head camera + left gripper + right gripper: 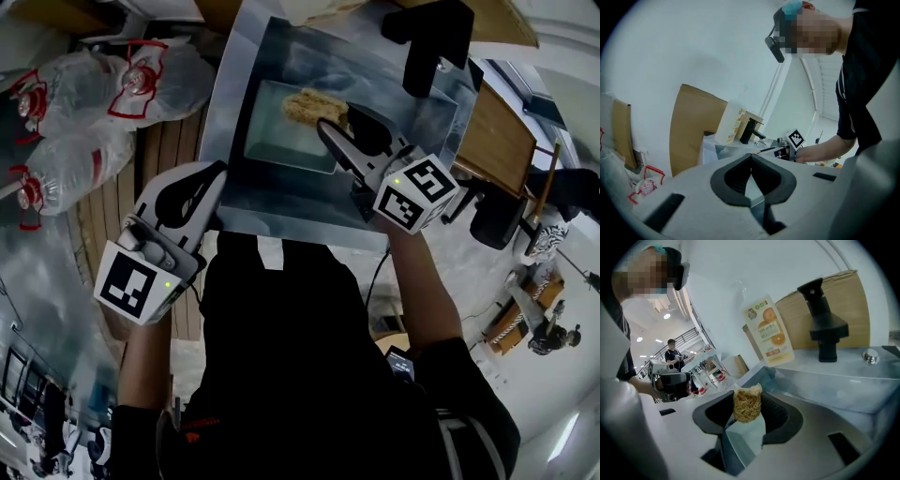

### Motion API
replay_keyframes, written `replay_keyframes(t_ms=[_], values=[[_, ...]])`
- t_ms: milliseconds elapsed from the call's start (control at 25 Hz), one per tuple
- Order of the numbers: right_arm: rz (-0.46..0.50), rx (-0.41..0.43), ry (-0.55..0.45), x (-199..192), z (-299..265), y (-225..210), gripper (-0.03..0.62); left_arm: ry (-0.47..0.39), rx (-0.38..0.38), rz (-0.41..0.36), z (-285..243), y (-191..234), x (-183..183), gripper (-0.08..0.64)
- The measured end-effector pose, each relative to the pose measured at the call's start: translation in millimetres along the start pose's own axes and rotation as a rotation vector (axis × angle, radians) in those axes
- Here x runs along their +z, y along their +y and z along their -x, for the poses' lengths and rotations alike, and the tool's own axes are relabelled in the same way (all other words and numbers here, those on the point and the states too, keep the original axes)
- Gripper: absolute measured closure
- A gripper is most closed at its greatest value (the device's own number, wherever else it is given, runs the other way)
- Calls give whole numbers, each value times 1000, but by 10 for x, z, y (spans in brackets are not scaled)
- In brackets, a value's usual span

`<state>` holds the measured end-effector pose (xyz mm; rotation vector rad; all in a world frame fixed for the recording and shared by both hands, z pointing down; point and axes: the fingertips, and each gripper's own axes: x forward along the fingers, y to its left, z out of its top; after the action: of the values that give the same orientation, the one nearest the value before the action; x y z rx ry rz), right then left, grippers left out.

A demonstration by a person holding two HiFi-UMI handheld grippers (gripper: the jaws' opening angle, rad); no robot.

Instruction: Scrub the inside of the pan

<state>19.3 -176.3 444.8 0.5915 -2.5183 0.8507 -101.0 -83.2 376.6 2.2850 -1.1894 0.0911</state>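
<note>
A coarse, tan, fibrous scrubber point(747, 404) is clamped between the dark ribbed pads of the right tongs point(748, 405), with its ragged top standing just above the jaw tips. Directly beneath those tips a shallow rectangular pan point(272, 155) of pale grey-green metal is seen. It has a flat rim and rounded corners, and the scrubber is held over its far end. The pan is contained in a brushed steel sink point(427, 127) with straight walls, and the right tongs reach into that sink from its near edge.

The left tongs point(751, 156) are clenched, pad tip against pad tip, with nothing held between them. They are kept outside the sink, to the left of its near corner and well apart from the right tongs.

Beyond the right tongs a matt black, blocky tap point(825, 329) is mounted on the sink's back ledge. To its left stands a white plastic bottle point(768, 331) whose label is printed with oranges; the wording is too small to be read. A brown cardboard sheet point(848, 305) is propped behind both. Left of the left tongs, clear plastic water bottles point(66, 117) with red carry handles are lying.
</note>
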Motion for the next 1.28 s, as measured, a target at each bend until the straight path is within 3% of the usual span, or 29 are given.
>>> replay_keyframes(t_ms=[840,1280], values=[[3,-67,176,-776,-672,-456,411,31,37,73,246,211,-388,541],[29,-98,193,-829,-669,-497,411,31,26,57,204,153,-384,541]])
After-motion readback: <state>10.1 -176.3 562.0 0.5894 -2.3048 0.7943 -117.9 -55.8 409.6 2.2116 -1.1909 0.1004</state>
